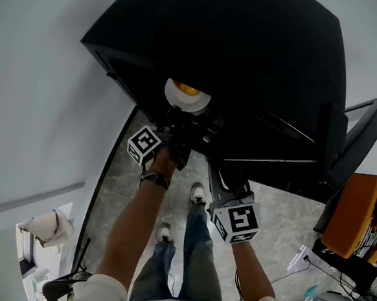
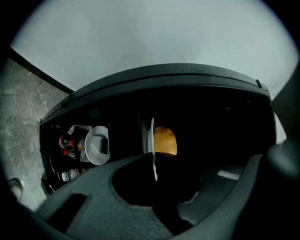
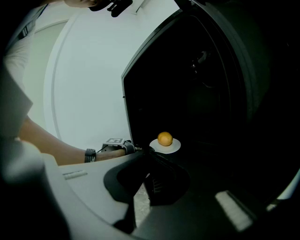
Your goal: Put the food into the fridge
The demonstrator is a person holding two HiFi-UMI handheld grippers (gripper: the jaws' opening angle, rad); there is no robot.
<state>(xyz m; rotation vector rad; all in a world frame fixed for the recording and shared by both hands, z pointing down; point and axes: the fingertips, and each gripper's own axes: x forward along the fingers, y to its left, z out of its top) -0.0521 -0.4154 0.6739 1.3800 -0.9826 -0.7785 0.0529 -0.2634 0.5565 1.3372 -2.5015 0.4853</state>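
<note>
1. The left hand-held gripper [image 2: 153, 165] is clamped on the near rim of the white plate [image 2: 152, 140], which is seen edge-on between its jaws.
2. The orange [image 2: 165, 140] rests on the plate, just beyond the jaw tips.
3. The plate is held at the mouth of the open black fridge [image 1: 248, 54]. The dark interior lies straight ahead along the jaw line, and no shelf can be made out.
4. The right hand-held gripper [image 3: 149, 152] is drawn together on nothing. The plate lies ahead of it, apart.
5. The left hand is judged the nearer. A straight forward push is called for, with the plate kept level.
</note>
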